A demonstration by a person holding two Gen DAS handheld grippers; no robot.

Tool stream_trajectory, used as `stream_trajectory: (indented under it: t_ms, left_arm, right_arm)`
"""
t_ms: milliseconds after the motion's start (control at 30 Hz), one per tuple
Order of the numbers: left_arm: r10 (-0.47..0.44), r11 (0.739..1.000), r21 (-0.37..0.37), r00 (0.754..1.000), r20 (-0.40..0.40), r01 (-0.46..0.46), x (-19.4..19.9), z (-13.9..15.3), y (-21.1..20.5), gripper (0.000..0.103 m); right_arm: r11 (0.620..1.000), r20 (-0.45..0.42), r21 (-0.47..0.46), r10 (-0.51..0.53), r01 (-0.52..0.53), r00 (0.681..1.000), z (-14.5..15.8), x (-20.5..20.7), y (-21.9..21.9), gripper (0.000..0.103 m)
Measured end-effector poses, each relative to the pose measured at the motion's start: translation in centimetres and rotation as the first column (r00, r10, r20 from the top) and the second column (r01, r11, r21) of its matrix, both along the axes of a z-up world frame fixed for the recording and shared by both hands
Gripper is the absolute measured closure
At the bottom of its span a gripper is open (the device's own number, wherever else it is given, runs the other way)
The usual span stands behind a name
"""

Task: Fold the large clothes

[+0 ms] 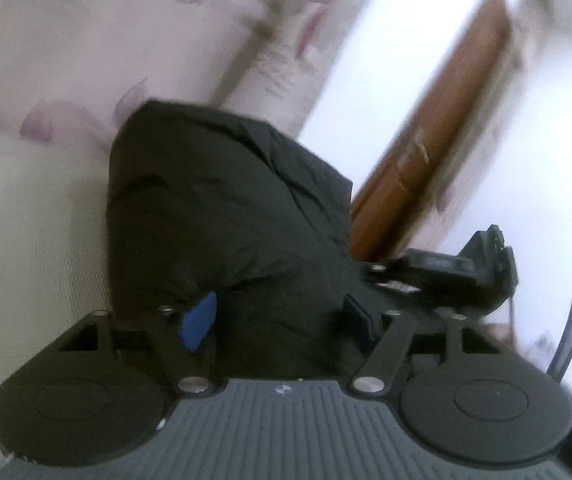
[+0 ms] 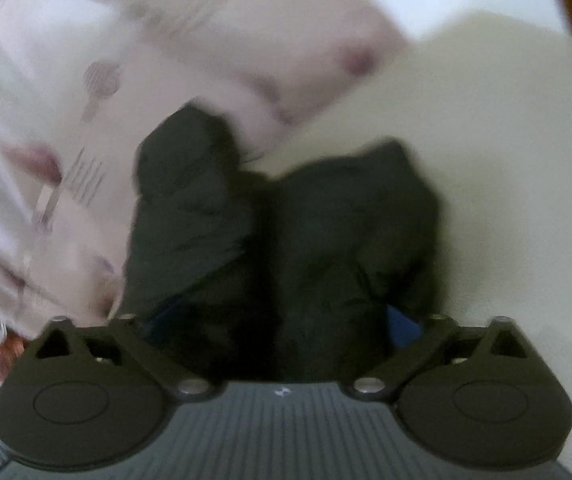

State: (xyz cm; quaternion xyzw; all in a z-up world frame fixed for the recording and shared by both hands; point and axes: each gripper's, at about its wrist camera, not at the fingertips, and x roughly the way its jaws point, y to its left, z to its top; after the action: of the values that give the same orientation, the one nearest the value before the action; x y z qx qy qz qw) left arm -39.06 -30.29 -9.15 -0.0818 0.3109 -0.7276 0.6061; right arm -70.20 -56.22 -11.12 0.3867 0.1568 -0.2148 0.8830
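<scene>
black garment [image 1: 221, 216] folded bundle, centre frame on cream bed [image 1: 33, 216], long axis toward upper frame | left gripper [image 1: 277, 320] jaws apart, cloth between | right gripper [image 2: 277, 320] apart over cloth, grip unclear

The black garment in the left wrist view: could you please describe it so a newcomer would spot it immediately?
Start at the cream bed surface below the pink patterned bedding. The black garment lies bunched there, directly ahead of the left gripper. It is the only dark, puffy, creased thing among pale fabrics.
</scene>
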Motion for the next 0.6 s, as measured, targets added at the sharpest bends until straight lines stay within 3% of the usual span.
stream_trajectory:
  t_ms: [67, 100, 167, 200, 267, 333, 467, 600]
  left_arm:
    - [0.023, 1.0, 0.018, 0.997, -0.067, -0.021, 0.8, -0.5, -0.3, 0.027]
    - [0.026, 1.0, 0.019, 0.996, -0.082, -0.024, 1.1, -0.8, -0.3, 0.027]
    - [0.003, 1.0, 0.013, 0.995, -0.1, -0.002, 1.2, -1.2, -0.2, 0.027]
    - [-0.011, 1.0, 0.008, 0.997, -0.082, 0.012, 0.8, -1.1, -0.5, 0.027]
    - [-0.043, 0.999, -0.002, 0.999, -0.004, 0.043, -0.7, -0.9, -0.5, 0.027]
    - [-0.052, 0.999, 0.0, 0.998, 0.047, 0.052, -1.8, -0.9, -0.8, 0.027]
    - [-0.06, 0.998, 0.003, 0.994, 0.087, 0.06, -2.2, -1.2, -1.1, 0.027]
    - [-0.056, 0.998, 0.005, 0.993, 0.103, 0.056, -2.3, -1.2, -0.8, 0.027]
  right_arm:
    - [0.994, 0.013, -0.08, 0.072, -0.071, 0.997, 1.6, 2.3, -0.1, 0.055]
    - [0.983, 0.078, -0.123, 0.149, -0.138, 0.986, 2.3, 3.0, -0.4, 0.061]
    - [0.959, 0.088, -0.198, 0.223, -0.202, 0.971, 2.4, 3.7, -1.4, 0.061]
    - [0.969, 0.073, -0.146, 0.213, -0.201, 0.974, 0.9, 4.0, -3.1, 0.06]
    - [0.989, 0.143, 0.029, 0.139, -0.144, 0.98, -3.0, 3.1, -6.4, 0.045]
    - [0.988, 0.214, 0.085, 0.108, -0.128, 0.971, -4.6, 1.5, -7.3, 0.045]
    - [0.999, 0.149, 0.021, 0.035, -0.038, 0.988, -3.1, -1.2, -6.0, 0.012]
    - [0.988, 0.122, -0.128, -0.071, 0.087, 0.99, 1.9, -4.2, -6.0, 0.009]
